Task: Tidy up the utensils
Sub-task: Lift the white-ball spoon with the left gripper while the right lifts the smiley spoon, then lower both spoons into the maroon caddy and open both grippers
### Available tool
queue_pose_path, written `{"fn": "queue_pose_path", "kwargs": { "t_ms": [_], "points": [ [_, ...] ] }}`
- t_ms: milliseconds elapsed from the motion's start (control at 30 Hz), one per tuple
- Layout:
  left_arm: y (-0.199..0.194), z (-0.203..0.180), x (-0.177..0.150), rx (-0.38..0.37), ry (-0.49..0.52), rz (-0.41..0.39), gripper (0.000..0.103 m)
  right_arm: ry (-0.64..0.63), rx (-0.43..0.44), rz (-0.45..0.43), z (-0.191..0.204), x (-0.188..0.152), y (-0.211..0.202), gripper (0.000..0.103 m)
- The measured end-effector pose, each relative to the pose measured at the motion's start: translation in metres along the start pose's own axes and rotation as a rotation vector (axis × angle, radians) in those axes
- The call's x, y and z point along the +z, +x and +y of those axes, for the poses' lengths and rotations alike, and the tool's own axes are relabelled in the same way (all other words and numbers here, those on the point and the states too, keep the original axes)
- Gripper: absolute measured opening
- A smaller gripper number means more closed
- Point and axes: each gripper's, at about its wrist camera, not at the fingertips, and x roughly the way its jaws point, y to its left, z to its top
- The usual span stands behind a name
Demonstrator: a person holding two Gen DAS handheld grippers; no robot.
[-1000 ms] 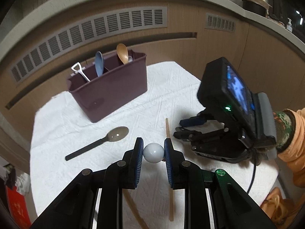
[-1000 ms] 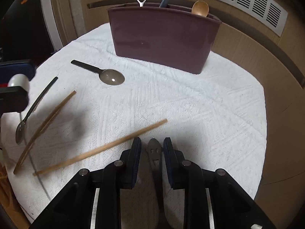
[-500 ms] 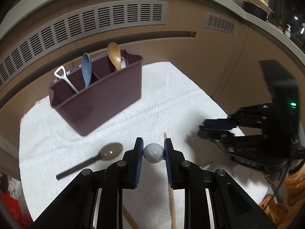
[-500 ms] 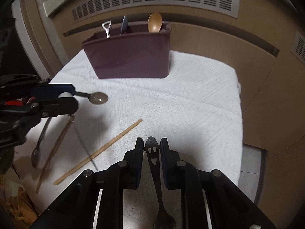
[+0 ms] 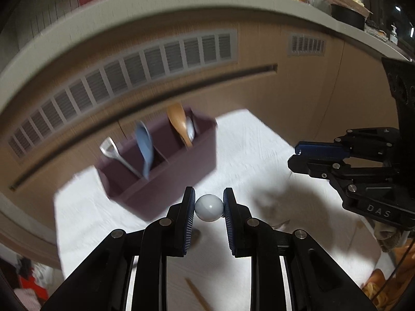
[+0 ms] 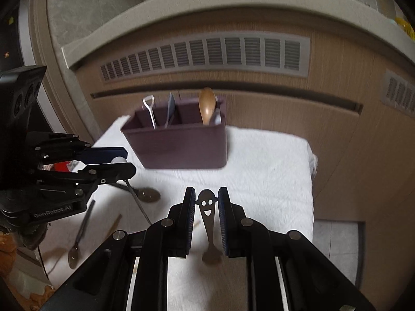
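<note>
Both our grippers have come up off the white cloth since a second ago, each carrying a utensil, and the organizer now sits nearer the middle of both views. In the left wrist view, our left gripper [image 5: 209, 204] is clamped on the white ball end [image 5: 209, 207] of a stirrer at lower centre, the pads pressing it from both sides so the rod can hang below, out of sight here. The maroon organizer [image 5: 166, 181] lies blurred at centre left on the cloth [image 5: 259, 150]; a blue spoon [image 5: 144, 145] and a wooden spoon [image 5: 179, 124] stand in separate compartments, which we judge is the sorting to follow. Our right gripper [image 5: 294, 156] enters from the right edge. In the right wrist view, that gripper [image 6: 206, 204] is closed narrowly on the smiley-faced handle [image 6: 206, 203] of a small metal spoon, its bowl [image 6: 211, 256] dangling down between the fingers, ready to drop in bowl first. The organizer stands at upper centre. A dark spoon [image 6: 147, 194], a teaspoon [image 6: 77, 243] and a chopstick [image 6: 114, 224] lie at lower left, still to be sorted.
</note>
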Motion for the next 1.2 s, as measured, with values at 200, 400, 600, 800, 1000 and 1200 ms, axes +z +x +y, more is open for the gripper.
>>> {"fn": "queue_pose_path", "kwargs": {
  "t_ms": [200, 400, 600, 800, 1000, 1200],
  "points": [
    [-0.026, 0.012, 0.048, 0.116, 0.058, -0.076, 0.023, -0.058, 0.008, -0.120, 0.012, 0.061, -0.023, 0.016],
    [-0.042, 0.033, 0.094, 0.308, 0.144, -0.120, 0.023, -0.108, -0.011, -0.187, 0.020, 0.143, -0.037, 0.016],
    [-0.030, 0.057, 0.123, 0.415, 0.191, -0.114, 0.023, -0.084, -0.014, -0.204, 0.011, 0.201, -0.030, 0.016],
    [0.023, 0.073, 0.123, 0.422, 0.203, -0.015, 0.023, -0.071, 0.003, -0.176, 0.009, 0.208, 0.011, 0.016],
    [0.065, 0.078, 0.110, 0.400, 0.224, 0.076, 0.023, -0.065, 0.021, -0.071, 0.007, 0.189, 0.068, 0.016],
    [0.084, 0.081, 0.102, 0.384, 0.211, 0.118, 0.023, -0.041, 0.026, 0.009, -0.001, 0.174, 0.105, 0.016]
  ]
}}
